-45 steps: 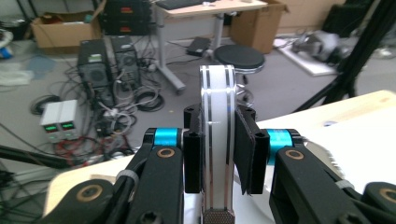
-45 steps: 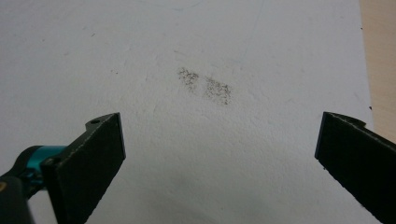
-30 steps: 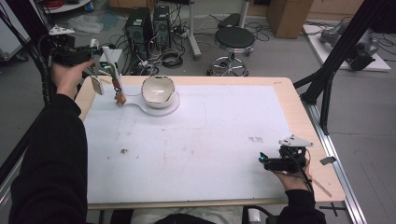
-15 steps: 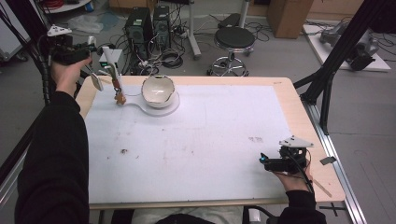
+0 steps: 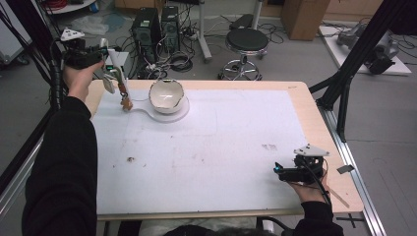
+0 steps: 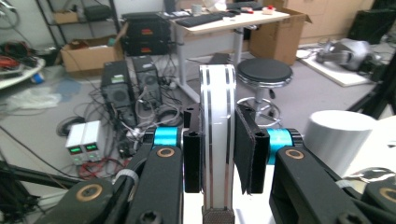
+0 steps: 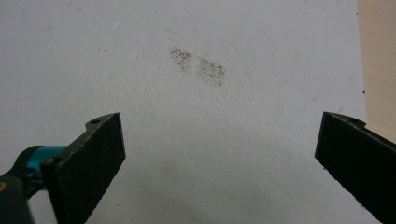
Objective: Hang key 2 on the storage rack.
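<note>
Held strip (image 6: 217,140): white, two thin dark stripes down length, dark knurled end at bottom. Left claw (image 6: 219,154): black pads, black arms, bright blue collars, brass-ringed screws. Right claw (image 7: 219,163): black pads, blue collar. Worktop (image 5: 295,87): pale wood rim under white mat (image 5: 206,157), mat flecked with small dark smudges. Bowl (image 5: 166,94): white, cream-toned inside, on white board (image 5: 169,114). Tip by bowl (image 5: 126,103): brownish, possibly orange; blurred. Sleeves (image 5: 61,162): black.
</note>
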Motion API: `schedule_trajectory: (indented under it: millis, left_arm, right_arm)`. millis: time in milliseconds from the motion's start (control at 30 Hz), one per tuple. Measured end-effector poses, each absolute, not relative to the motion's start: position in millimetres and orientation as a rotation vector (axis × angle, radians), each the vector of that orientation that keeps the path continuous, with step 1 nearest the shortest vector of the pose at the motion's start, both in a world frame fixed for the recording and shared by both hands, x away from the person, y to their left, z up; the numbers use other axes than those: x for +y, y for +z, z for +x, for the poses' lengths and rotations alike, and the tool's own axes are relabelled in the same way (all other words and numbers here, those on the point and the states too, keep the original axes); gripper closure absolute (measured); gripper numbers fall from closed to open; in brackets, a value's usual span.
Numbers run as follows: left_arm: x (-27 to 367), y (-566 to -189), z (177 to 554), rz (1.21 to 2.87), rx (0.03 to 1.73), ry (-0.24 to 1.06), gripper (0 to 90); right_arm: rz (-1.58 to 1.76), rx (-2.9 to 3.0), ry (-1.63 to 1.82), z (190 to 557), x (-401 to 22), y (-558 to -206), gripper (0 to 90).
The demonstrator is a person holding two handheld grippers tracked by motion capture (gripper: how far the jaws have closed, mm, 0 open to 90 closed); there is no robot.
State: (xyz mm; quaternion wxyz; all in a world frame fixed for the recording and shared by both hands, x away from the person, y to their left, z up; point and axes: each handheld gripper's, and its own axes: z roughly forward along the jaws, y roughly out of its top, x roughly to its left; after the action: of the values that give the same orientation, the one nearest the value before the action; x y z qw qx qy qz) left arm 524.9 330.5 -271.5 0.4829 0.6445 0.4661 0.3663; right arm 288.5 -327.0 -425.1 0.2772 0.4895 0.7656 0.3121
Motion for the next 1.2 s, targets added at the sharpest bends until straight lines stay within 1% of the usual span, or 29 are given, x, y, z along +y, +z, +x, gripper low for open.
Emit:
schedule_trajectory:
  millis: [133,433,667,900,1033,1100,1200]
  left_arm:
    - [326,-269,522,1.592,1.126,0.905,74.5]
    - [327,-266,514,1.545,1.163,0.863,74.7]
    - [331,-283,514,1.480,1.222,0.797,74.6]
    - [330,-295,509,1.482,1.218,0.747,74.5]
    - [329,-296,507,1.455,1.213,0.681,73.4]
    - [332,-295,505,1.439,1.240,0.669,67.4]
    - [338,-295,504,1.415,1.270,0.634,55.2]
  right_arm:
    - [1.318,2.052,0.836,289,-328,-425,0.7]
    - [1.310,2.057,0.837,290,-327,-425,0.7]
    - [1.301,2.064,0.829,292,-326,-425,0.7]
    - [1.302,2.068,0.827,292,-326,-426,0.7]
    - [1.294,2.066,0.828,292,-326,-425,0.7]
    - [1.298,2.066,0.831,293,-325,-425,0.7]
    - [1.290,2.070,0.827,293,-325,-425,0.7]
